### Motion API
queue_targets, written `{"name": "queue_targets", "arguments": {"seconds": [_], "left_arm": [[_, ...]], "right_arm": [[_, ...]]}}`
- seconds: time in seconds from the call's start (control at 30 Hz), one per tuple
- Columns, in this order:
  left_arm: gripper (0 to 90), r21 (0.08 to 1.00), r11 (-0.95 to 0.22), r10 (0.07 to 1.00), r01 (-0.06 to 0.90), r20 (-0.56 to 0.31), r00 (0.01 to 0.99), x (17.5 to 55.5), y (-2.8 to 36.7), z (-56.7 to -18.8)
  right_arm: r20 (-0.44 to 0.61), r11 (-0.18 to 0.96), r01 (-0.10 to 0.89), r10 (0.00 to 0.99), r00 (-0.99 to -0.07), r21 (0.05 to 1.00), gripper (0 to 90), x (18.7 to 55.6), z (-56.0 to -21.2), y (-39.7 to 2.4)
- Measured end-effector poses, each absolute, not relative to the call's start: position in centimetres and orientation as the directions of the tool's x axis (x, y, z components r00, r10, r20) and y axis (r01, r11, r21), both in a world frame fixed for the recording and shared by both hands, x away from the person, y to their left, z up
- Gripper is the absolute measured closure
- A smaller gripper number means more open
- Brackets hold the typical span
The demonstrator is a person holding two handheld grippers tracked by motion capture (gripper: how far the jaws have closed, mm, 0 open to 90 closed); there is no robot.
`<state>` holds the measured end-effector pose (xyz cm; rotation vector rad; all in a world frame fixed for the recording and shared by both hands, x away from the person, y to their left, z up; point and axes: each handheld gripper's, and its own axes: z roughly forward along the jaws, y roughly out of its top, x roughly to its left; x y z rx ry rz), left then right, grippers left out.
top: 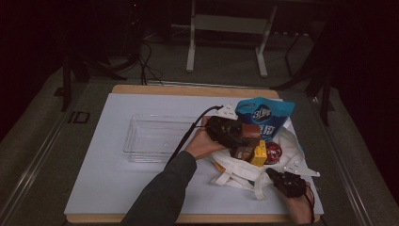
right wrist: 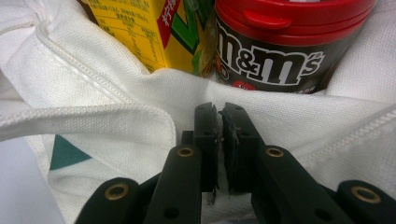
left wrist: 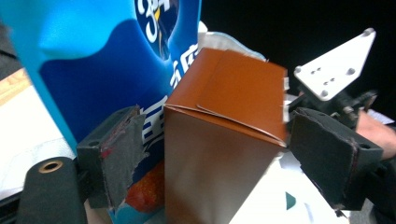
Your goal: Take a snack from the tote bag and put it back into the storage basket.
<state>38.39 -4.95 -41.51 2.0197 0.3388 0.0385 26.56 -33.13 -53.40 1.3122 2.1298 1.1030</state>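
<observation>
A white tote bag (top: 294, 141) lies on the mat with a blue snack bag (top: 266, 113), a brown box (top: 250, 130), a yellow carton (top: 259, 153) and a red-lidded M&M's jar (top: 273, 152) in its mouth. My left gripper (top: 236, 134) is open around the brown box (left wrist: 224, 135). Its pads (left wrist: 119, 149) stand a little off the box's sides, and the blue bag (left wrist: 102, 56) is just behind. My right gripper (top: 274, 174) sits at the bag's near rim. Its jaws (right wrist: 218, 140) are shut on the white cloth (right wrist: 93, 116), below the jar (right wrist: 275, 51) and carton (right wrist: 154, 32).
A clear plastic tray (top: 155, 136) stands to the left of the bag on the white mat (top: 108, 179). The mat's wooden board ends near the front edge. A white frame's legs (top: 190, 52) stand on the floor beyond the table.
</observation>
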Motion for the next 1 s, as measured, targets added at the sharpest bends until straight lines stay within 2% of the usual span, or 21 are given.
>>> {"name": "queue_targets", "arguments": {"seconds": [0.37, 0.43, 0.53, 0.77, 1.0], "left_arm": [[18.0, 0.879, -0.427, 0.238, 0.212, -0.116, 0.964, 38.4, -6.3, -42.1], [20.9, 0.885, -0.415, 0.226, 0.210, -0.123, 0.966, 38.4, -6.4, -42.2], [30.3, 0.898, -0.387, 0.239, 0.206, -0.118, 0.964, 38.2, -6.6, -42.3], [30.7, 0.924, -0.306, 0.241, 0.230, -0.158, 0.958, 38.0, -6.4, -42.9], [35.3, 0.936, -0.303, 0.255, 0.180, -0.102, 0.962, 37.1, -6.6, -42.9]], "right_arm": [[0.066, 0.245, 0.557, 0.875, -0.480, 0.793, 83.2, 26.5, -53.4, -33.1], [0.066, 0.246, 0.557, 0.875, -0.480, 0.793, 83.2, 26.5, -53.4, -33.1], [0.067, 0.245, 0.558, 0.875, -0.480, 0.793, 83.2, 26.5, -53.4, -33.2], [0.075, 0.239, 0.559, 0.873, -0.481, 0.794, 83.2, 26.6, -53.4, -33.2], [0.079, 0.237, 0.560, 0.873, -0.481, 0.794, 83.2, 26.6, -53.4, -33.3]]}}
